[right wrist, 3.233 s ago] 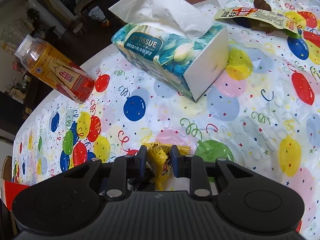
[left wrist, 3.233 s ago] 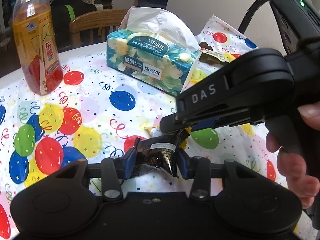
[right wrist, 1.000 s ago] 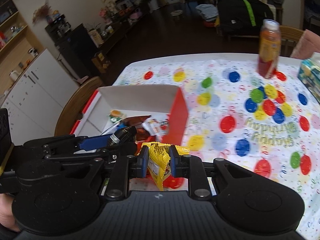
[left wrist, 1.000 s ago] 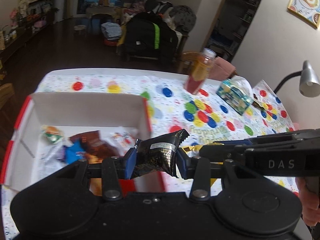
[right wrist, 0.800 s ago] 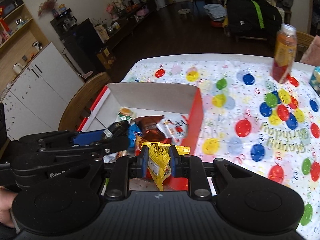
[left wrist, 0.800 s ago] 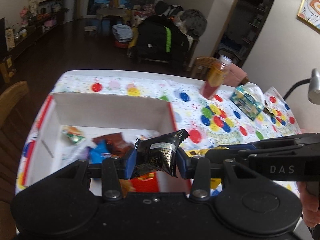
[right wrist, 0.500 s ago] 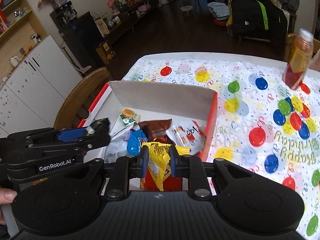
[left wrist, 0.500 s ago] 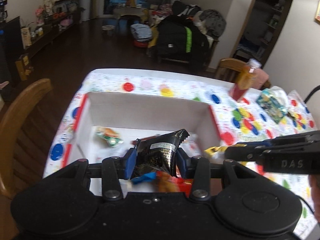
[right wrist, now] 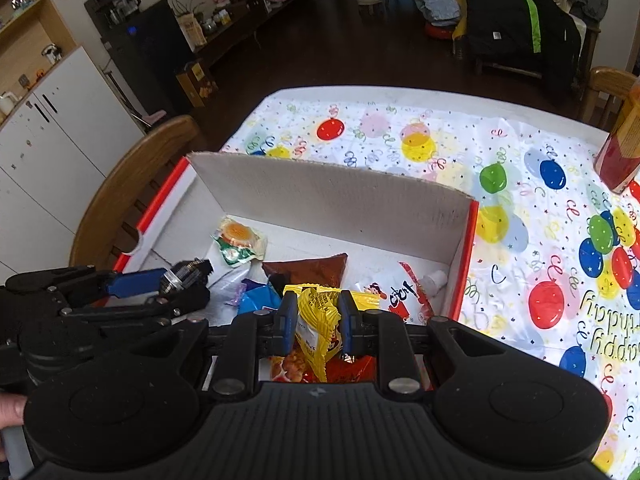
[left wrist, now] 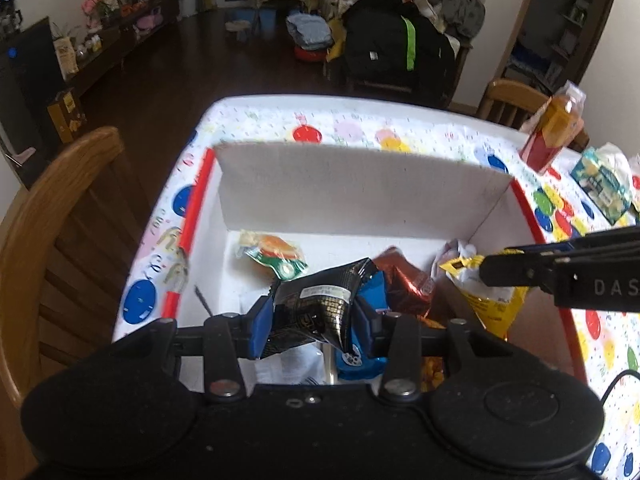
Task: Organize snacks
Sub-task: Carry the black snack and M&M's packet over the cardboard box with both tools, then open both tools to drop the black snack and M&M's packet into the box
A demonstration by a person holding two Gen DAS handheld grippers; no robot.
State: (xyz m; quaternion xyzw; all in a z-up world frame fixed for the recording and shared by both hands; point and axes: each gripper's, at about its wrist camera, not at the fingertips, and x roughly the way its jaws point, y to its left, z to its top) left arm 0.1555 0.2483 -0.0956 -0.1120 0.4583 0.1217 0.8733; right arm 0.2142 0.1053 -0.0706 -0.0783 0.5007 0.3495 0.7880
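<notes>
Both grippers: over box [left wrist: 360, 196], side by side
Left [left wrist: 312, 322]: clamped on black packet [left wrist: 316, 308]
Right [right wrist: 314, 322]: clamped on yellow packet [right wrist: 316, 320]
Box: directly beneath both

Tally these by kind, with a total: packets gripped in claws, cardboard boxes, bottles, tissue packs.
Packets gripped in claws: 2, the black packet in the left claw and the yellow packet in the right claw
Cardboard box: 1
Bottle: 1
Tissue pack: 1
Total: 5
</notes>
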